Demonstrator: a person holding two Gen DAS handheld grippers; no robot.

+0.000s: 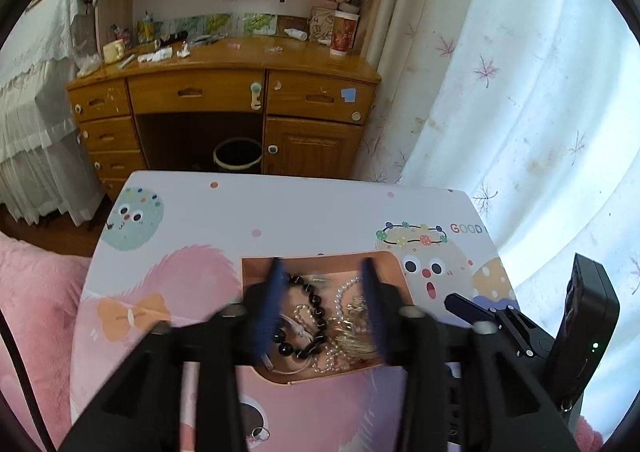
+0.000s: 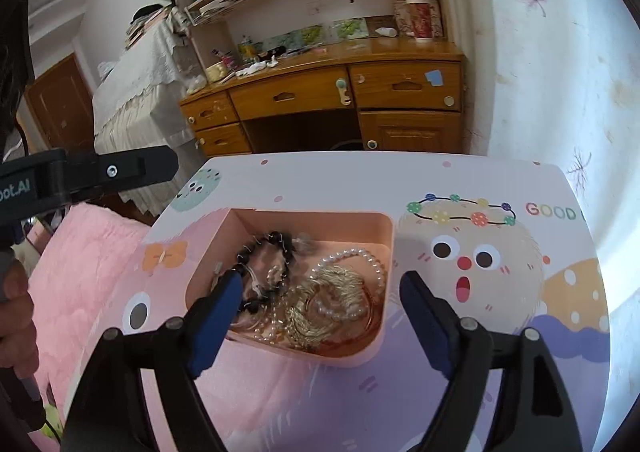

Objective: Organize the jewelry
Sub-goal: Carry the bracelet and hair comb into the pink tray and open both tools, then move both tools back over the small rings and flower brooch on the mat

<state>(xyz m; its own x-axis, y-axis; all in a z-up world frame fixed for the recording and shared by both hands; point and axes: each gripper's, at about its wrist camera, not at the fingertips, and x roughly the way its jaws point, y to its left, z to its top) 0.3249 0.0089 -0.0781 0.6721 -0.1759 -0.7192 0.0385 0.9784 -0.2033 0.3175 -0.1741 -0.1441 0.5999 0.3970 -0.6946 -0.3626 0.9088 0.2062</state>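
A pink tray (image 2: 312, 216) sits on the cartoon-printed table (image 2: 460, 179). It holds a black bead bracelet (image 2: 276, 248), a pearl bracelet (image 2: 372, 260) and tangled gold chains (image 2: 332, 286). My right gripper (image 2: 320, 278) is open. Its left fingertip reaches into the tray beside the black beads, and its right finger stands outside the tray's right wall. My left gripper (image 1: 321, 264) is blurred and open. It hovers over the same tray (image 1: 384, 252), with the black bead bracelet (image 1: 316, 304) and gold chains (image 1: 356, 344) showing between its fingers, untouched. A small ring (image 1: 260, 432) lies on the table near the front edge.
Beyond the table stands a wooden desk (image 1: 240, 91) with a waste bin (image 1: 238, 155) beneath it. A pink blanket (image 1: 36, 292) lies to the left and a white curtain (image 1: 520, 91) hangs to the right. A person's hand (image 2: 16, 292) holds the left gripper's body (image 2: 100, 171).
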